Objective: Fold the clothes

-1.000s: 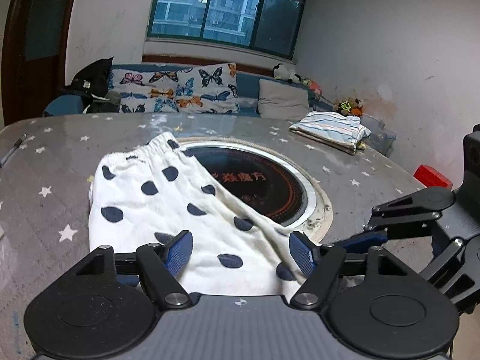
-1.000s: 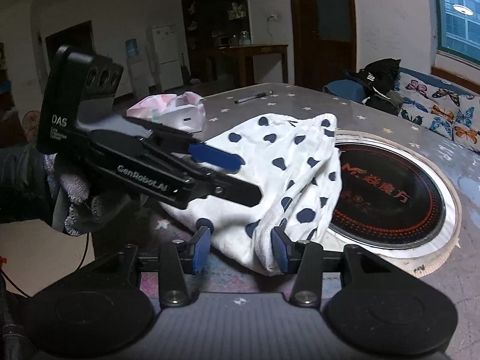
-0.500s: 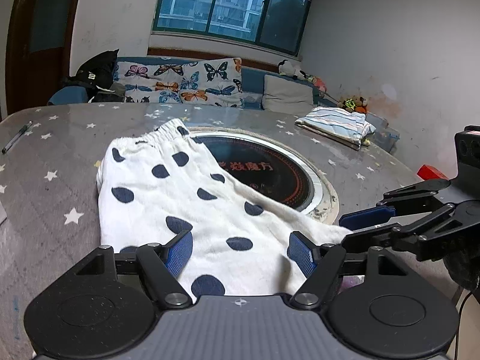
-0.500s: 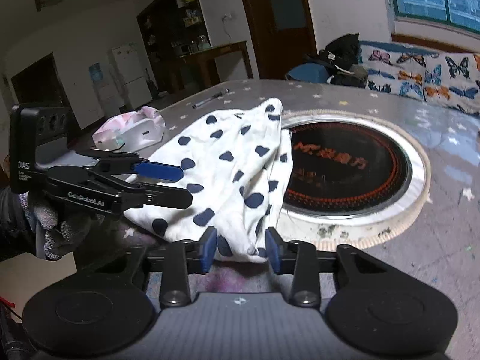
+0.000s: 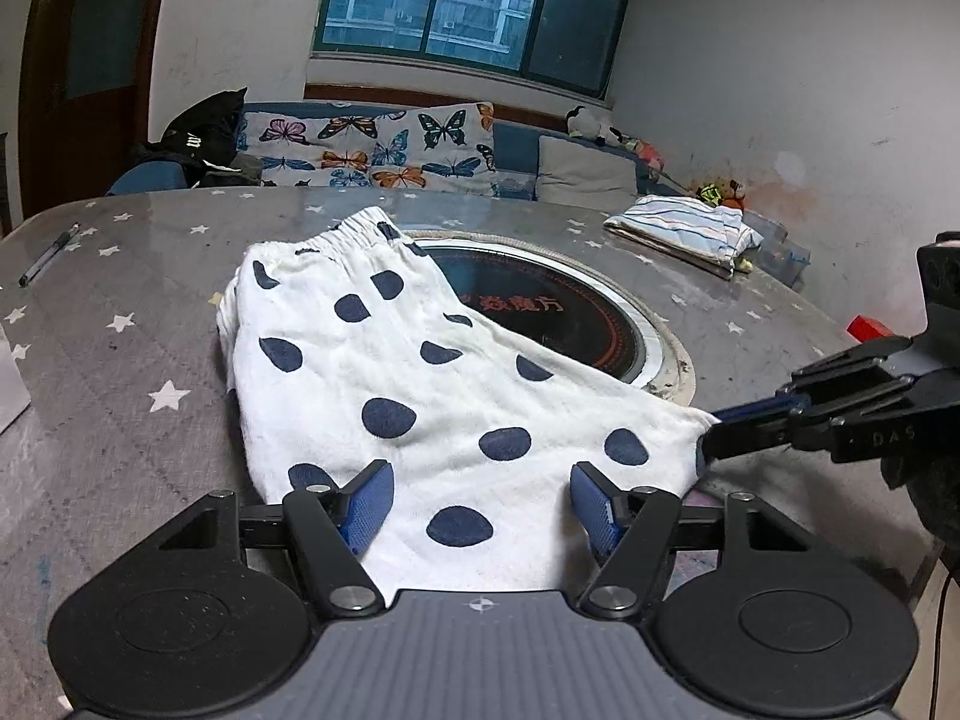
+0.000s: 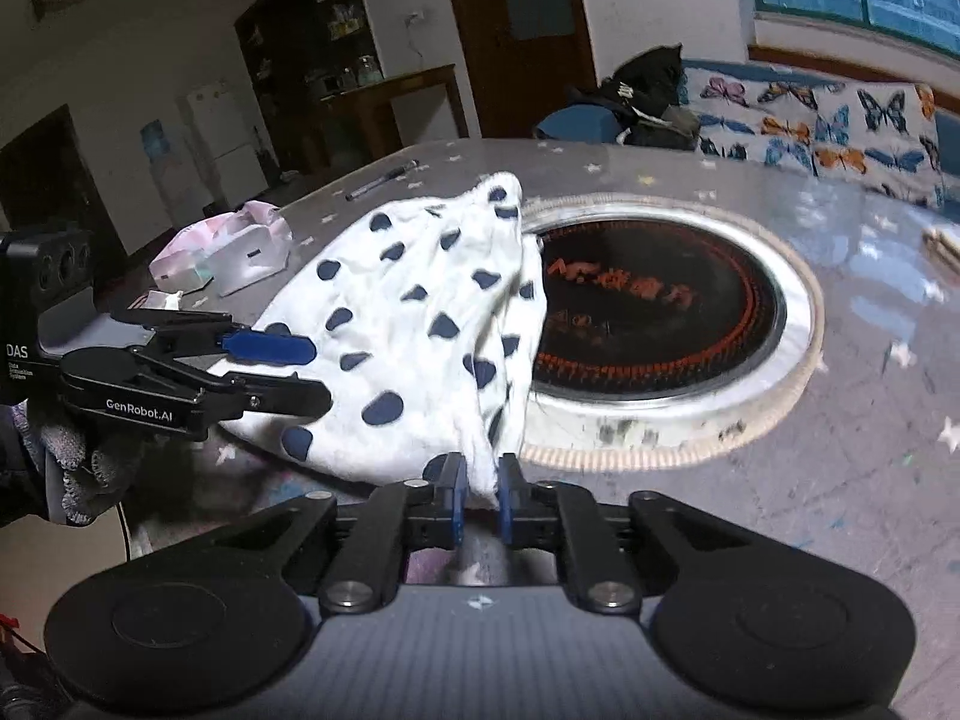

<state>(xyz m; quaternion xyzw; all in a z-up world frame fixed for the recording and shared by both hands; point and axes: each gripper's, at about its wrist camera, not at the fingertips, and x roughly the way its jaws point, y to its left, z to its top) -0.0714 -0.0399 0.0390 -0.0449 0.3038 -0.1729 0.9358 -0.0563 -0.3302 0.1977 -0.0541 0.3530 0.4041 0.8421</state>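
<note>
Right claw (image 6: pixel 478 491): jaws closing, pads pinching the near corner of the white shorts (image 6: pixel 420 324) with dark spots, at the near edge of the tabletop (image 6: pixel 810 480). Cloth is bunched between the pads.

Left claw (image 5: pixel 480 507): jaws closing but wide apart; the hem of the shorts lies between the blue pads (image 5: pixel 372 498), neither pad pressing it. Not gripping.

Shorts lie flat on the star-patterned tabletop, hem toward the near edge, elastic waistband toward the far edge. One side drapes over the rim of the round black hob (image 5: pixel 558 312) set in the tabletop's centre.

A gloved hand (image 6: pixel 78 456) holds the left claw.

Left edge: pen (image 5: pixel 48 255). Far right corner: folded striped cloth (image 5: pixel 684 228). Beyond the tabletop: sofa with butterfly cushions (image 5: pixel 372 147), window (image 5: pixel 468 6).
</note>
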